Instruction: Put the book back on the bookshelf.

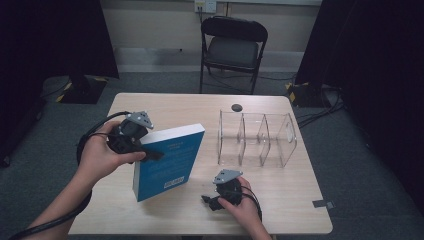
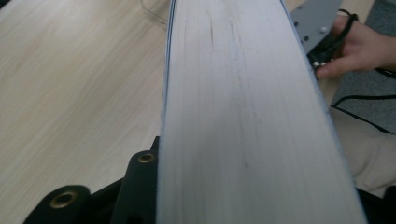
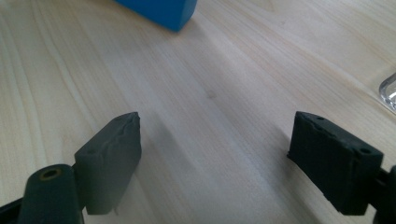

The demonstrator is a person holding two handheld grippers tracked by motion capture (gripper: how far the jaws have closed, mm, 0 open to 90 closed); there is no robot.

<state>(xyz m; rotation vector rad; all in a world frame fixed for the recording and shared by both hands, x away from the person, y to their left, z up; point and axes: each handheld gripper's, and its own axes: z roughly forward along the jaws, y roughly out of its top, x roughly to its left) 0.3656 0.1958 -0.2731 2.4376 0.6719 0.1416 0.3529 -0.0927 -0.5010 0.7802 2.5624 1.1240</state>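
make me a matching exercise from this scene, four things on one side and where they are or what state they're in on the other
Things:
1. blue book
2. clear divider rack
3. right gripper
4. folding chair

States or places:
A. jaws open above bare table
B. on the floor beyond the table's far edge
C. clamped in the left gripper, tilted up on one end
D. standing empty on the table's right half

Pairs: 1-C, 2-D, 3-A, 4-B
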